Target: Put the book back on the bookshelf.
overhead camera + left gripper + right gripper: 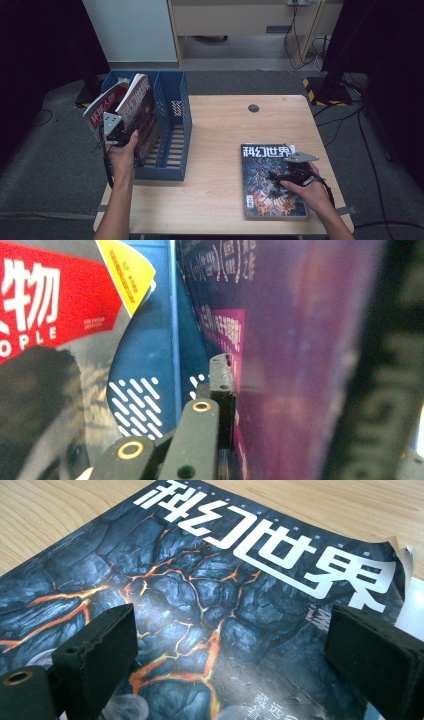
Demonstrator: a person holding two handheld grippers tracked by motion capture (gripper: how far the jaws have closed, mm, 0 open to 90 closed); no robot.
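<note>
1. The pale wooden table [220, 125] stands on grey carpet [60, 165], with dark curtains on both sides.
2. The left gripper [116, 131] pinches the purple magazine [141, 107] in the blue file rack [172, 125] (jaws nearly together).
3. The right gripper [295, 167] hovers with jaws spread over the lava-cover magazine [265, 185], which lies flat.

So the magazine [272, 185] flat on the pale wood table [215, 145] is dark blue-grey cracked rock with glowing orange veins and white lettering. The file rack [172, 130] is blue; one magazine [45, 305] in it has a red-and-yellow cover, the other [280, 350] purple with magenta.
</note>
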